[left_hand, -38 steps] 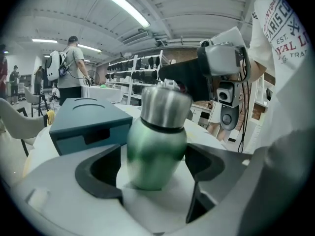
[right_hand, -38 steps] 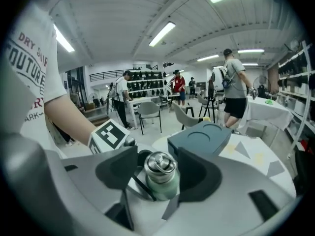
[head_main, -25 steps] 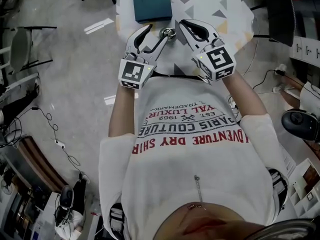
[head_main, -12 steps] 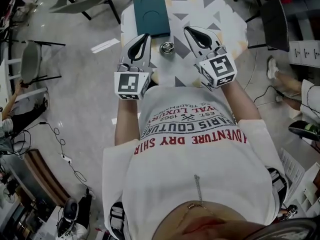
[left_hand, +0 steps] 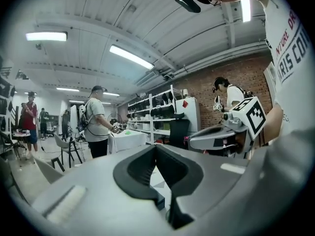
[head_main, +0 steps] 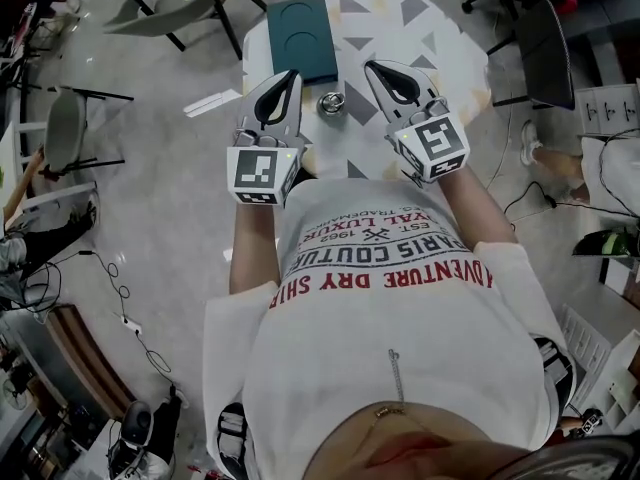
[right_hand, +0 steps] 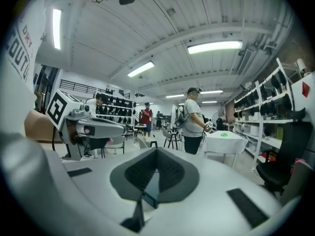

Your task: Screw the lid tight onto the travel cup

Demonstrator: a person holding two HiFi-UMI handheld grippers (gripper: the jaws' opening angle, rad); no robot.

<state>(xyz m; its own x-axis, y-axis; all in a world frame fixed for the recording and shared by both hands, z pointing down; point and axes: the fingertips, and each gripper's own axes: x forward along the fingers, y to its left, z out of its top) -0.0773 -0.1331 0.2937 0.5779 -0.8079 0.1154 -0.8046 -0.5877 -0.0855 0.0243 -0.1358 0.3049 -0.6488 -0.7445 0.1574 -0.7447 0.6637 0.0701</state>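
Note:
The metal travel cup (head_main: pixel 332 103) stands on the triangle-patterned table (head_main: pixel 420 18), its lid on top, seen from above. My left gripper (head_main: pixel 291 73) hovers just left of it, jaws shut and empty. My right gripper (head_main: pixel 371 67) hovers just right of it, also shut with nothing held. Neither touches the cup. Both point nearly level out into the room. In the left gripper view the shut jaws (left_hand: pixel 156 147) face the room, with the right gripper (left_hand: pixel 221 134) alongside. In the right gripper view the shut jaws (right_hand: pixel 156 150) show the left gripper (right_hand: pixel 91 126) alongside. The cup is out of both gripper views.
A dark teal flat box (head_main: pixel 303 33) lies at the table's far left edge. Chairs stand on the floor at left (head_main: pixel 60 128) and far left (head_main: pixel 170 13), a black chair (head_main: pixel 545 38) at right. A person (left_hand: pixel 96 122) stands by a white table further off.
My left jaws, open beside the cup's lid a second ago, have shut on nothing. Both grippers have lifted up and away from the cup.

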